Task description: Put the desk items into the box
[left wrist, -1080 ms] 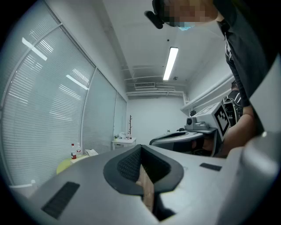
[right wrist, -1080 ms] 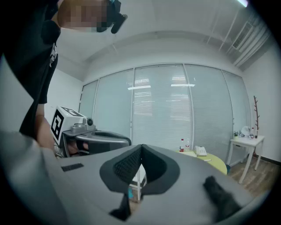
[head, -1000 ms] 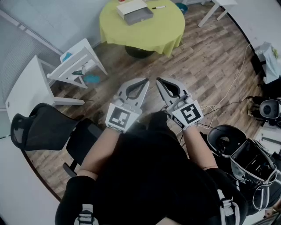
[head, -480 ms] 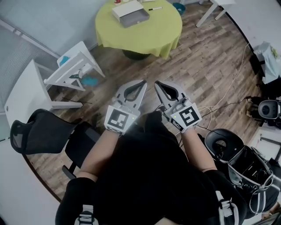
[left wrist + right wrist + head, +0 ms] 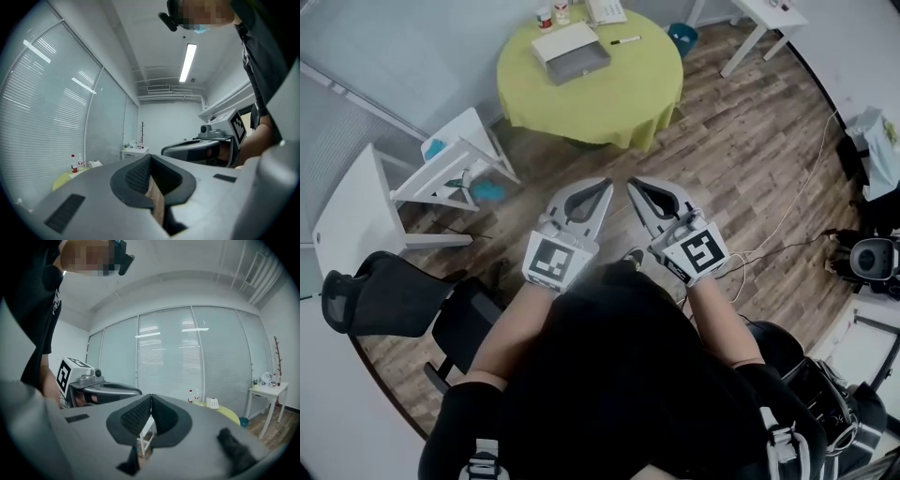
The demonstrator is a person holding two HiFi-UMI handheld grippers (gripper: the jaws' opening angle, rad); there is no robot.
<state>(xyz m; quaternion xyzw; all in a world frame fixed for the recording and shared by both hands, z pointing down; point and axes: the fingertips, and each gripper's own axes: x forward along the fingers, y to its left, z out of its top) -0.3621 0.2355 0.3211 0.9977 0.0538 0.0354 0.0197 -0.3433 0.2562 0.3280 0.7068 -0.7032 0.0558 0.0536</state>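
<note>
Jaws on both grippers are pressed fully together with nothing between them. The left gripper (image 5: pixel 603 182) and right gripper (image 5: pixel 634 184) are held side by side, tips nearly meeting and pointing forward over the floor (image 5: pixel 741 141). Everything the task needs lies well ahead of the jaws on the round table (image 5: pixel 619 98), and nothing is within reach yet. The box (image 5: pixel 572 54) sits open, ahead and slightly left of the left jaws. The pen (image 5: pixel 625 40) lies just right of the box, almost dead ahead of the right jaws, with its long axis running across the line of approach rather than along it. Beyond the box, at the table's far edge, stand two small bottles (image 5: pixel 551 15) and a white device (image 5: pixel 605 9) whose kind is too small to tell. By this layout the right gripper looks the likelier one for the pen and the left for steadying the box, though the two are about equally far off. The coming move is probably a walk up to the table. The jaws would then have to open and close across the pen's thin barrel, not along its length.
</note>
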